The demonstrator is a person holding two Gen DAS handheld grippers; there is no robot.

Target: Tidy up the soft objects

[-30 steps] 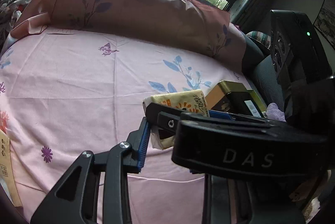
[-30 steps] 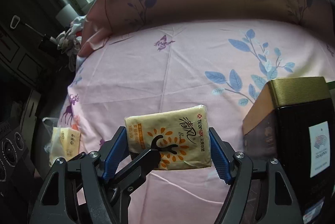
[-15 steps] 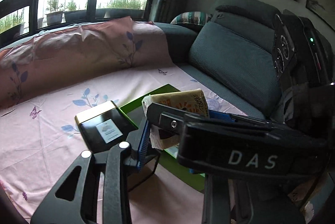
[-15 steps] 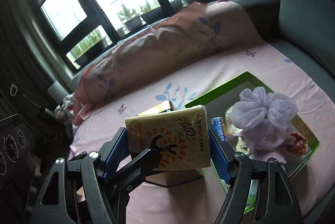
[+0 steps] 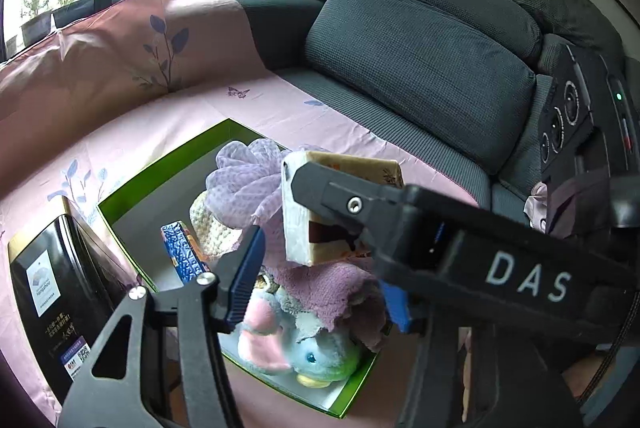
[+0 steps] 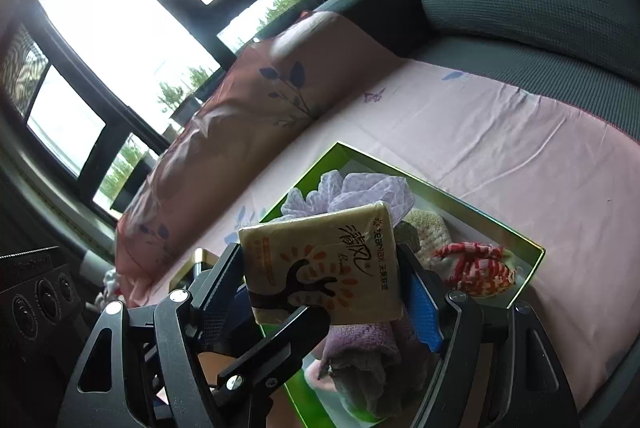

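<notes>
— Tongs status? Right gripper (image 6: 324,292) clamps my yellow plastic-wrapped tissue pack (image 6: 320,264) across its short sides, held over the green-rimmed tray (image 6: 436,187) on the sofa's pink sheet. Left gripper (image 5: 316,280) is opening, pads off the pack.

— Step?

— Placing, I judge. Next: lower it beside the lilac mesh puff (image 5: 244,183), then let go.

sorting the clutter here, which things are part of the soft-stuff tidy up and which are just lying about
Part of the job:
tissue pack in the right gripper
green tray
purple mesh puff
purple towel
plush toy
knit piece

Just lying about:
black tin
pink sheet
grey sofa cushion
</notes>
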